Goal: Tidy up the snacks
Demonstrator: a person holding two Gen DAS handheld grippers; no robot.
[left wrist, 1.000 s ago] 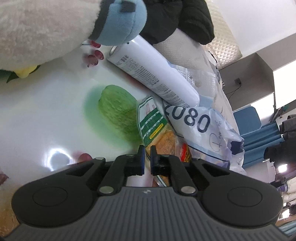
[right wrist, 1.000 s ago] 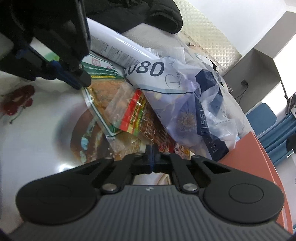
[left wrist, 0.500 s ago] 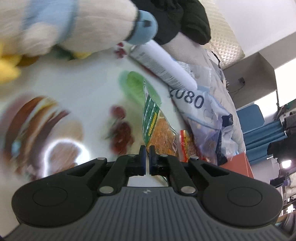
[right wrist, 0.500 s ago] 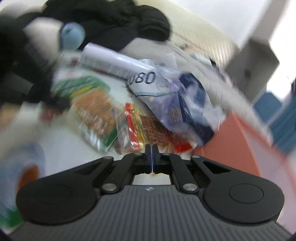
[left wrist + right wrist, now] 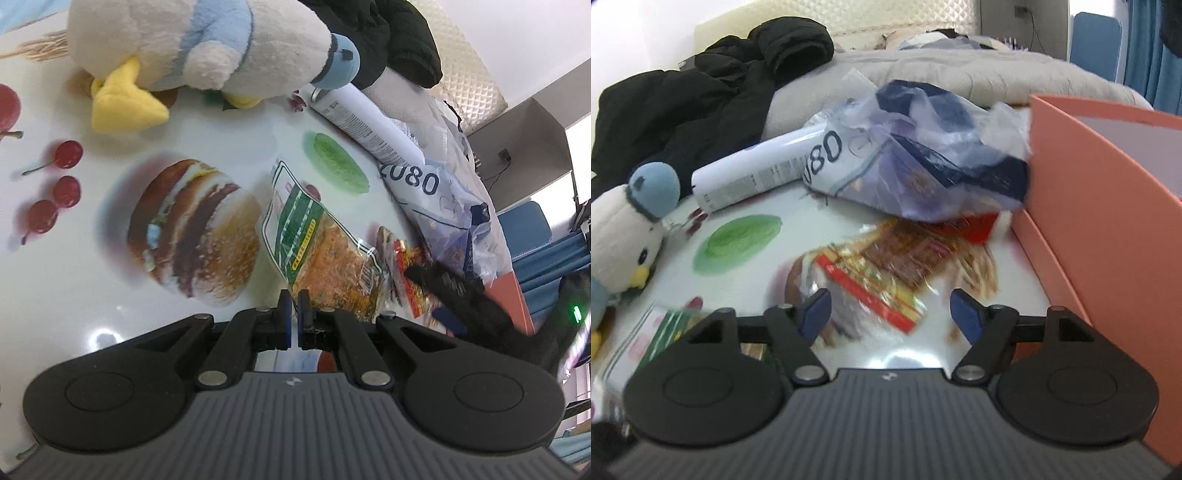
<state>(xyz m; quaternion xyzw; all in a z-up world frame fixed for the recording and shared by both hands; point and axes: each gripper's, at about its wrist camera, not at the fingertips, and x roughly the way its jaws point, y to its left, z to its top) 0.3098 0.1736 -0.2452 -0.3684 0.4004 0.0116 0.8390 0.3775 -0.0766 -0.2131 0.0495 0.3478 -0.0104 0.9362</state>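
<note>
A green and orange snack packet (image 5: 325,254) lies flat on the printed table; its corner also shows in the right wrist view (image 5: 661,332). A red and yellow snack packet (image 5: 886,273) lies to its right, partly under a crumpled tissue bag (image 5: 923,177), and shows in the left wrist view (image 5: 410,273). My left gripper (image 5: 294,314) is shut and empty, just short of the green packet's near edge. My right gripper (image 5: 890,314) is open, with the red packet between and ahead of its fingers. An orange box (image 5: 1108,206) stands at the right.
A plush bird (image 5: 207,48) and a white tube (image 5: 365,122) lie at the back of the table (image 5: 74,280). A black jacket (image 5: 701,103) and a grey blanket (image 5: 960,74) lie beyond the table. The right gripper's body (image 5: 480,302) shows in the left wrist view.
My left gripper pulled back from the green packet, shut. My right gripper opened and swung round toward the red packet and the orange box.
</note>
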